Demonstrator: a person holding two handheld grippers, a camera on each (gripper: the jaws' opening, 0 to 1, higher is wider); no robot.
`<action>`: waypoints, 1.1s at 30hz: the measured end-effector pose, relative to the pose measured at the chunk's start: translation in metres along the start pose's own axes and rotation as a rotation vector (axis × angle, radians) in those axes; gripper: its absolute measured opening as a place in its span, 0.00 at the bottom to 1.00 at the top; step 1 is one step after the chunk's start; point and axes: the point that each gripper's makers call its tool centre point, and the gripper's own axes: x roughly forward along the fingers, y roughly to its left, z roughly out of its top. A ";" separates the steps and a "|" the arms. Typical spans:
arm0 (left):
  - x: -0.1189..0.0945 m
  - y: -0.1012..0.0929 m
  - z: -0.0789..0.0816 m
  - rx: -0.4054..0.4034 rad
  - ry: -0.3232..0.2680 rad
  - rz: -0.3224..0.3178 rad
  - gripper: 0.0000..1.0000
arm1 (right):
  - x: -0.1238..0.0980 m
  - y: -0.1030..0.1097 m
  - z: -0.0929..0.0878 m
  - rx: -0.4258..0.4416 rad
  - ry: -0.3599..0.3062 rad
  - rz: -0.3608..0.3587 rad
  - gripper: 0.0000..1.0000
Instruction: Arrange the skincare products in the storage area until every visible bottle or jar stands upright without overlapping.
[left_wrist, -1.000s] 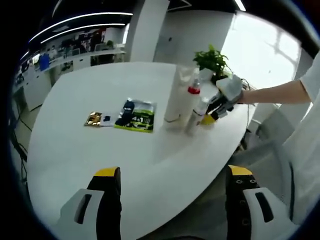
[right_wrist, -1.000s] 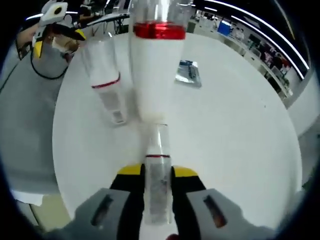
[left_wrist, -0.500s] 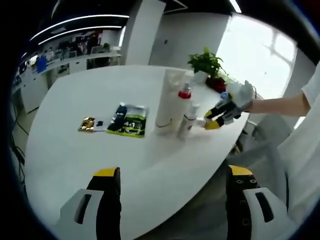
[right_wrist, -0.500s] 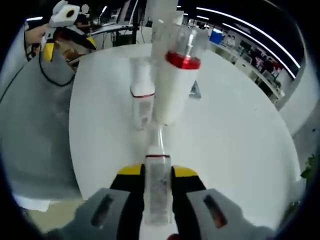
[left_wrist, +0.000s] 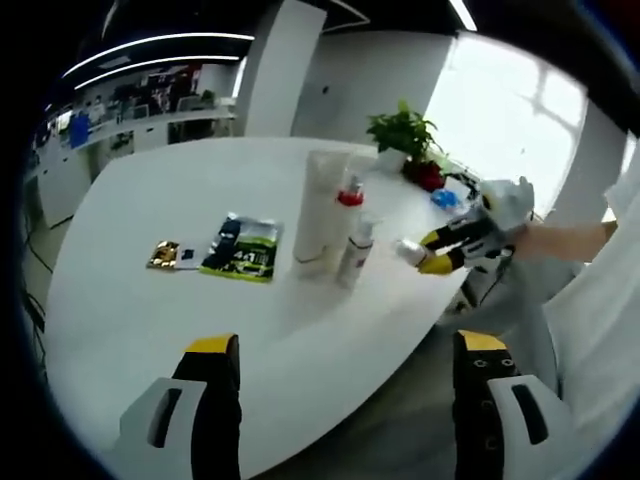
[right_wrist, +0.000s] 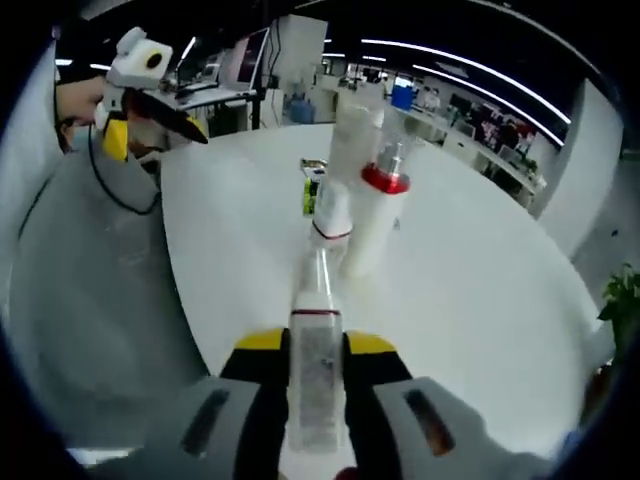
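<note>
In the left gripper view, the white counter (left_wrist: 150, 310) spreads across the scene, and toward nine o'clock on it lies a small gold sachet (left_wrist: 161, 254), with a green and black sachet (left_wrist: 240, 250) flat just beside it on its three o'clock side. Near the centre three skincare products stand upright in a tight cluster: a tall white tube (left_wrist: 317, 212), a red-collared pump bottle (left_wrist: 345, 215) just beside it, and a small white bottle (left_wrist: 356, 252) at the front of the group. Behind them, around one o'clock, a potted plant (left_wrist: 402, 135) sits at the counter's far edge. Further toward three o'clock the right gripper (left_wrist: 432, 252) hangs over the counter's edge, its fingers clenched on a small clear bottle (left_wrist: 409, 250) lifted off the surface and apart from the cluster. The left gripper (left_wrist: 340, 350) rises from six o'clock with its fingers (left_wrist: 213, 372) spread wide and released, nothing between them. In the right gripper view, the left gripper shows at ten o'clock in a person's hand; at six o'clock the yellow-tipped fingers (right_wrist: 262, 345) grasp the small clear bottle (right_wrist: 316, 380), whose nozzle points toward twelve o'clock at the cluster beyond it.
</note>
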 end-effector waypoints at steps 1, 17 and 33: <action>0.000 -0.002 0.001 -0.001 -0.004 -0.004 0.86 | -0.002 0.004 0.006 0.011 -0.018 -0.006 0.20; 0.001 -0.034 0.033 -0.025 -0.084 -0.090 0.86 | -0.024 0.031 0.089 0.118 -0.251 -0.111 0.20; -0.015 -0.070 0.086 -0.190 -0.229 -0.239 0.71 | -0.033 0.075 0.161 0.042 -0.378 -0.119 0.20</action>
